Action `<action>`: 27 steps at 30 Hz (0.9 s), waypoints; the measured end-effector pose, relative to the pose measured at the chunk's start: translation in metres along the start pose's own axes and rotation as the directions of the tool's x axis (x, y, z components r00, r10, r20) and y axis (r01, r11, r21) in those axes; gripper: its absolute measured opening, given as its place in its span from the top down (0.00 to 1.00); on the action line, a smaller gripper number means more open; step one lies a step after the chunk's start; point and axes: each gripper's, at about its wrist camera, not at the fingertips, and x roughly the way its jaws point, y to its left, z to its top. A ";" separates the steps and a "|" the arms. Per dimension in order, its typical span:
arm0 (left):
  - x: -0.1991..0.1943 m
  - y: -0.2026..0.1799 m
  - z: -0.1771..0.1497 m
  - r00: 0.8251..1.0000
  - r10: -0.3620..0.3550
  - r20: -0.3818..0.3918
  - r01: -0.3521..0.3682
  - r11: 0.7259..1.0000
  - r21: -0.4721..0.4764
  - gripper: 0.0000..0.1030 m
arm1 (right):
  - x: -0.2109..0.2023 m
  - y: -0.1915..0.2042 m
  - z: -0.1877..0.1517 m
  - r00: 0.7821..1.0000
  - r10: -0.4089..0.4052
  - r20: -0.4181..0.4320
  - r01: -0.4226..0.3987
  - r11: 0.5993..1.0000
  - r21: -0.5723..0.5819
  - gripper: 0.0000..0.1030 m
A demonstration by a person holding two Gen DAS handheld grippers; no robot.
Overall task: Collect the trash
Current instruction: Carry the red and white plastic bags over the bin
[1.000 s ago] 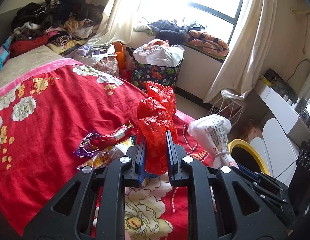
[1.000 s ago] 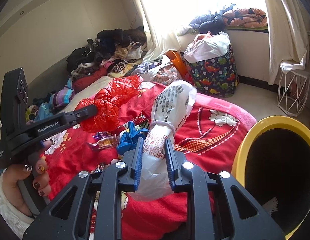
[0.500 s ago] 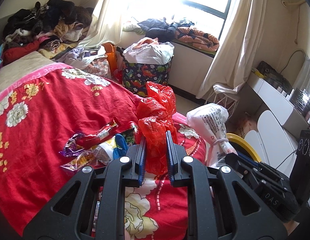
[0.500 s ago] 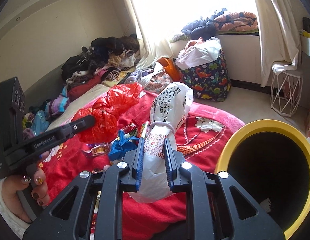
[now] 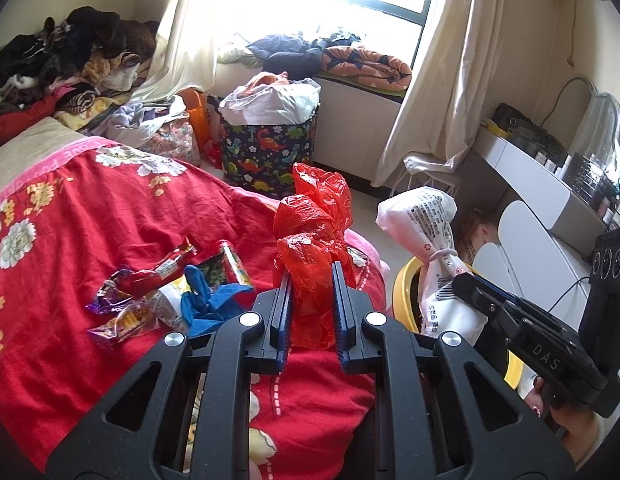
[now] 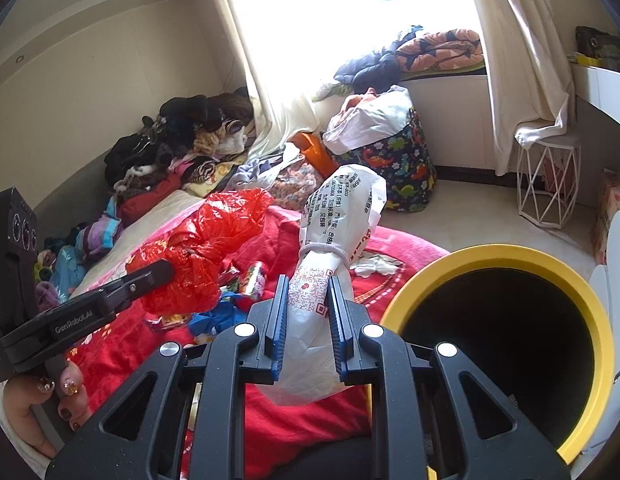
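Left wrist | left tool (image 5: 308, 276) clamps 1 red bag (image 5: 312, 236) | right tool (image 6: 307, 286) clamps 1 white bag (image 6: 330, 240)

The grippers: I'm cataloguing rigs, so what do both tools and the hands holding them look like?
Both grippers, left and right, are black plastic frames with silver bolts and blue ribbed pads. One body reads "GenRobot.AI", the other "DAS". The left hand wears decorated nail polish and a white sleeve.

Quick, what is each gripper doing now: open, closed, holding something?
Left gripper: closed on the red bag.
Right gripper: closed on the white bag.
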 end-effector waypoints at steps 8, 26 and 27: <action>0.002 -0.017 -0.002 1.000 -0.021 -0.012 0.021 0.999 0.033 0.88 | -0.013 -0.021 -0.001 0.999 -0.030 0.017 0.029 0.999 0.033 0.82; 0.015 -0.055 -0.011 0.997 -0.063 -0.047 0.067 0.993 0.096 0.88 | -0.038 -0.054 -0.008 0.995 -0.097 0.038 0.093 0.990 0.103 0.82; 0.016 -0.057 -0.011 0.997 -0.065 -0.049 0.070 0.993 0.099 0.88 | -0.039 -0.055 -0.008 0.994 -0.101 0.038 0.096 0.990 0.104 0.82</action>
